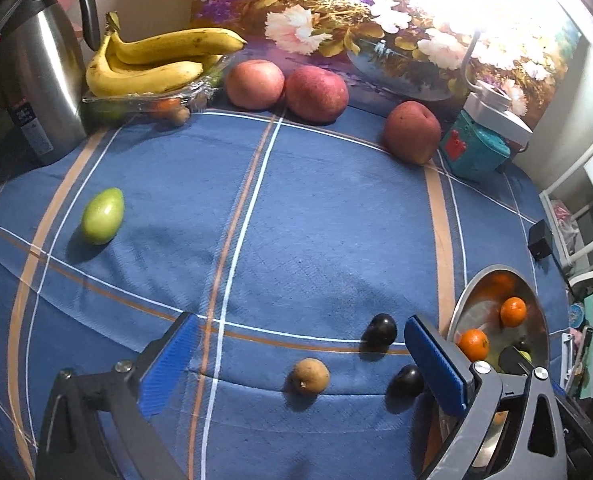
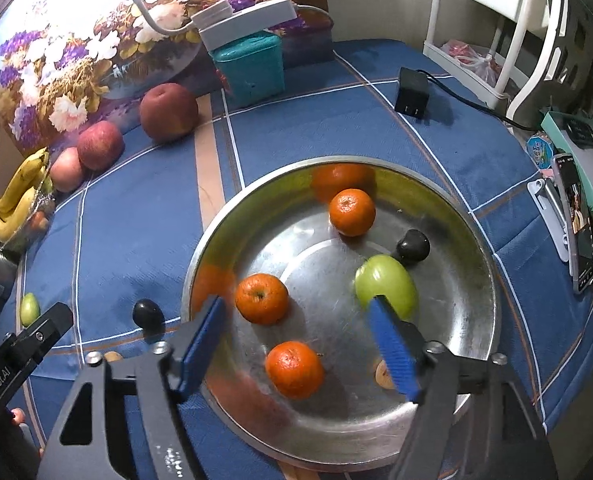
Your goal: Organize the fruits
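On the blue plaid cloth covering the desk point(image 1: 316, 208), fruit is scattered all over, lol. Left tool point(image 1: 300, 356) has its blue-padded jaws spread wide apart with nothing between the pads; a small brown round fruit point(image 1: 311, 376) sits on the cloth in that gap, not touched. Two dark plum-like fruits sit at about 3 o'clock from it, one point(image 1: 380, 330) a bit farther back and one point(image 1: 407, 380) just beside the tool's right finger. A lone green oval fruit point(image 1: 102, 216) is way off at 10 o'clock. Along the back, by the flower painting point(image 1: 356, 8), there are three big red apples point(image 1: 316, 94) and a bunch of yellow bananas point(image 1: 156, 62) on a clear plastic tray, next to a steel kettle point(image 1: 36, 80). Right tool point(image 2: 300, 344) hangs over the round shiny metal bowl point(image 2: 484, 280), jaws also apart and holding nothing. Inside the bowl are three orange tangerines: one point(image 2: 261, 298) near the left pad, one point(image 2: 294, 369) between the fingers toward 6 o'clock, one point(image 2: 352, 212) at 12. A green fruit point(image 2: 388, 284) lies just past the right pad with a dark plum point(image 2: 413, 246) touching it behind, and a small tan fruit point(image 2: 382, 374) is half hidden by that finger.
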A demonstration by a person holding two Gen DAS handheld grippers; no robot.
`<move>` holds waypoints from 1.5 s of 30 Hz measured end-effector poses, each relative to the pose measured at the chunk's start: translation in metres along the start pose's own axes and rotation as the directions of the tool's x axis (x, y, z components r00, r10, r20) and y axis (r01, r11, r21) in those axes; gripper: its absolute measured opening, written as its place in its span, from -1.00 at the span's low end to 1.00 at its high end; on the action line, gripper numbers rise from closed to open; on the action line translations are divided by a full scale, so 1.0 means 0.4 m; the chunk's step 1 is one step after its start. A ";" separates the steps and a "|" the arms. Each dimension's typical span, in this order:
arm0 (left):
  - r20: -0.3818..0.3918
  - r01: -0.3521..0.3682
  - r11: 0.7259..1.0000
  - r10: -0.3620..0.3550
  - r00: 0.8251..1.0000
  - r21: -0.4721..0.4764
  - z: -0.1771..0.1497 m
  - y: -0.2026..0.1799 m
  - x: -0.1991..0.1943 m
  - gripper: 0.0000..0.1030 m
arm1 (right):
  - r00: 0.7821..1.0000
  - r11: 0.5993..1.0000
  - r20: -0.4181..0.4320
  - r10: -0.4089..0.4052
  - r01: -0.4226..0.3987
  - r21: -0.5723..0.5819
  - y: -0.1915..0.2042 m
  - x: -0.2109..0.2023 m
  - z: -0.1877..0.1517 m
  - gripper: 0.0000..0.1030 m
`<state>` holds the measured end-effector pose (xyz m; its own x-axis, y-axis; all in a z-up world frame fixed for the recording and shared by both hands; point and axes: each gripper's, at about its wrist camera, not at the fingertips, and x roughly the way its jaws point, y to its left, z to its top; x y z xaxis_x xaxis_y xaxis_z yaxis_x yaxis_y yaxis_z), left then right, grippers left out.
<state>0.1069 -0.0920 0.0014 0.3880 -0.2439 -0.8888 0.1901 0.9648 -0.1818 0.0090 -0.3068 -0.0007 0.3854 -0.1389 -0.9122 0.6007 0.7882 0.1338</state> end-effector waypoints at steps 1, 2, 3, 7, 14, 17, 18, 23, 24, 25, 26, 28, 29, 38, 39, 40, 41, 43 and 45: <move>0.001 -0.004 1.000 0.004 1.000 -0.002 0.000 0.002 0.000 1.00 | 1.000 1.000 0.001 0.001 -0.001 -0.001 0.000 0.000 0.000 0.48; 0.003 -0.008 1.000 0.008 1.000 -0.003 0.001 0.003 0.000 1.00 | 1.000 1.000 0.001 0.000 0.000 -0.003 0.001 0.000 0.000 0.49; 0.004 -0.012 1.000 0.012 1.000 -0.004 0.001 0.005 0.000 1.00 | 1.000 1.000 0.000 -0.001 0.001 -0.005 0.001 0.000 0.000 0.50; 0.007 -0.024 1.000 0.024 1.000 -0.001 0.001 0.006 -0.002 1.00 | 1.000 1.000 0.004 -0.002 0.002 -0.013 0.004 0.000 0.000 0.60; 0.009 -0.024 1.000 0.024 1.000 0.000 0.000 0.005 -0.006 1.00 | 0.999 0.999 0.040 -0.009 0.011 -0.037 0.012 -0.011 0.001 0.93; 0.013 -0.016 1.000 0.016 1.000 0.001 0.003 0.005 -0.008 1.00 | 0.999 0.999 0.042 -0.009 0.011 -0.042 0.014 -0.009 -0.001 0.93; 0.014 -0.014 1.000 0.014 1.000 0.001 0.004 0.006 -0.009 1.00 | 0.999 0.999 0.041 -0.008 0.010 -0.042 0.014 -0.008 -0.002 0.93; 0.016 -0.002 1.000 0.002 1.000 -0.001 0.010 0.016 -0.018 1.00 | 0.999 0.999 0.047 0.000 0.002 -0.038 0.017 -0.008 -0.004 0.93; 0.016 -0.001 1.000 0.001 1.000 -0.001 0.012 0.019 -0.019 1.00 | 0.999 0.999 0.046 0.009 -0.007 -0.038 0.018 -0.009 -0.003 0.93; 0.017 -0.002 1.000 0.002 1.000 0.000 0.014 0.022 -0.021 1.00 | 0.999 0.999 0.046 0.018 -0.016 -0.038 0.021 -0.009 -0.003 0.93; 0.017 -0.001 1.000 0.001 1.000 0.002 0.017 0.025 -0.023 1.00 | 0.998 0.999 0.045 0.032 -0.031 -0.038 0.026 -0.009 -0.002 0.93; 0.023 -0.001 1.000 0.001 1.000 0.009 0.022 0.033 -0.028 1.00 | 0.998 0.998 0.041 0.050 -0.048 -0.038 0.035 -0.009 -0.004 0.93; 0.027 -0.007 1.000 0.007 1.000 0.016 0.026 0.038 -0.032 1.00 | 0.998 0.998 0.037 0.059 -0.057 -0.039 0.041 -0.008 -0.004 0.93; 0.071 -0.089 0.995 0.086 0.994 0.036 0.057 0.113 -0.065 1.00 | 0.992 0.991 0.046 0.117 -0.113 -0.075 0.108 -0.019 -0.007 0.93; 0.073 -0.095 0.995 0.092 0.993 0.036 0.061 0.122 -0.067 1.00 | 0.991 0.989 0.050 0.127 -0.123 -0.082 0.120 -0.024 -0.007 0.93; 0.075 -0.104 0.994 0.101 0.992 0.037 0.064 0.134 -0.069 1.00 | 0.989 0.987 0.053 0.136 -0.131 -0.089 0.130 -0.026 -0.006 0.93; 0.075 -0.109 0.993 0.106 0.992 0.037 0.066 0.142 -0.070 1.00 | 0.987 0.985 0.056 0.148 -0.142 -0.097 0.143 -0.030 -0.007 0.93; 0.077 -0.116 0.993 0.113 0.991 0.037 0.070 0.162 -0.075 1.00 | 0.984 0.980 0.061 0.166 -0.158 -0.117 0.172 -0.038 -0.009 0.93; 0.078 -0.116 0.993 0.113 0.991 0.034 0.074 0.181 -0.079 1.00 | 0.983 0.976 0.067 0.173 -0.162 -0.144 0.202 -0.045 -0.013 0.93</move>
<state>0.1352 -0.0172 0.0287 0.4763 -0.1404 -0.8680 0.1747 0.9826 -0.0630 0.0469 -0.2374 0.0244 0.5291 -0.0403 -0.8476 0.4235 0.8781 0.2226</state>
